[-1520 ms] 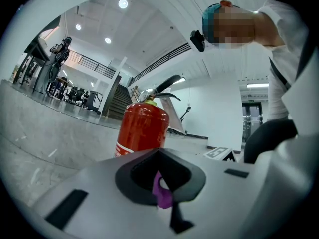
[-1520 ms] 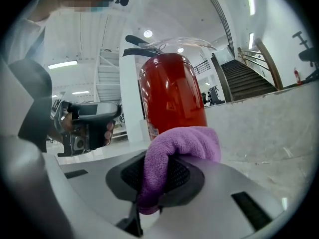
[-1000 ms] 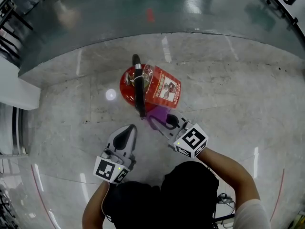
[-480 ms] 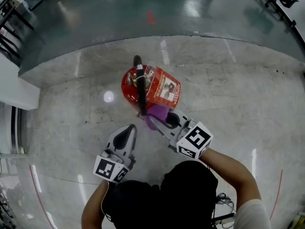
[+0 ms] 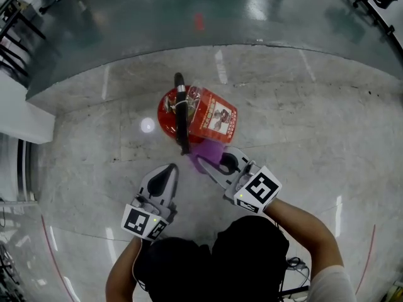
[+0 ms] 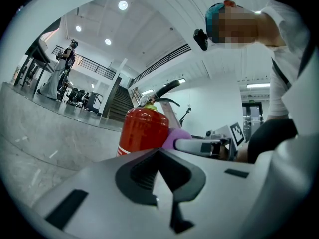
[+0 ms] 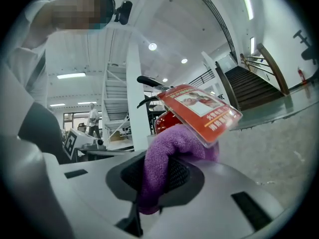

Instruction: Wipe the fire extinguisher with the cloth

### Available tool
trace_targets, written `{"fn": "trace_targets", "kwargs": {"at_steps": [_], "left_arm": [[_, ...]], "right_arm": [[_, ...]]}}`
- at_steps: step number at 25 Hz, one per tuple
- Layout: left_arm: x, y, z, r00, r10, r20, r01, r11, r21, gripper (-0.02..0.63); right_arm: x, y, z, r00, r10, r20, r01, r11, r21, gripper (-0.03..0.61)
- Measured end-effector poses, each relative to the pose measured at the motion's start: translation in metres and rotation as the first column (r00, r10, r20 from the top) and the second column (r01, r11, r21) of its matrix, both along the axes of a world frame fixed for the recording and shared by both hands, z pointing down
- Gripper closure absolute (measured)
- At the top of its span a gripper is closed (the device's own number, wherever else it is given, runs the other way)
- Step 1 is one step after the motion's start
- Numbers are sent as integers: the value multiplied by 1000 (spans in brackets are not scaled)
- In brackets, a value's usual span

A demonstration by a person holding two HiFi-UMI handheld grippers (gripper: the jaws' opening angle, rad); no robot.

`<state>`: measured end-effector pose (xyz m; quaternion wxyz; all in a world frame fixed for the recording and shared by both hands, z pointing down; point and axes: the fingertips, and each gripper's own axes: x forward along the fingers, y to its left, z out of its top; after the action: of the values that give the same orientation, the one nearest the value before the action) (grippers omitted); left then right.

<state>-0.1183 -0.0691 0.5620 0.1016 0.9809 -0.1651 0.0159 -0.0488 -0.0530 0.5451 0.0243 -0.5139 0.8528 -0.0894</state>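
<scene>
A fuzzy purple cloth (image 5: 206, 150) is clamped in the jaws of the right gripper (image 5: 213, 166) and pressed to the near side of the red cylindrical fire extinguisher (image 5: 169, 113), which stands upright on the pale polished floor (image 5: 302, 124) (the bunched end leads, so fabric meets the paint). The left gripper (image 5: 170, 172) is held apart from the cylinder, jaws together on nothing, seemingly to leave the wiping side unobstructed.

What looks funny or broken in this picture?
Nothing looks broken or spilled. The extinguisher stands upright on the floor. Only its red tag sits askew, sticking out sideways from the top, with the purple cloth in the right gripper pushed up just under it.
</scene>
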Motion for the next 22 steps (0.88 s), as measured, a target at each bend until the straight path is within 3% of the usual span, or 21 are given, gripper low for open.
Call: {"fn": "trace_targets", "kwargs": {"at_steps": [5,8,11,14,19,22], "left_arm": [[-2,-11,-17,999,-42,14,42,998,57,609],[1,-17,-39,997,-82,2,82,994,68,609],[8,-19,-58,996,-71,61,63,990,123,609],[8,-22,-63,994,-58,96,48,994,102,609],[0,-54,-34,994,49,93,-56,995,79,609],[-1,-58,-2,970,223,91,-230,970,73,609]], "right_arm": [[9,25,42,1000,-22,-18,20,994,-104,523],[14,39,59,998,-55,-13,54,993,-104,523],[20,50,70,997,-79,-18,77,992,-99,523],[26,59,83,997,-77,-14,75,991,-112,523],[26,38,115,999,-8,-34,4,992,-123,523],[28,30,118,995,103,-17,-104,985,-141,523]]}}
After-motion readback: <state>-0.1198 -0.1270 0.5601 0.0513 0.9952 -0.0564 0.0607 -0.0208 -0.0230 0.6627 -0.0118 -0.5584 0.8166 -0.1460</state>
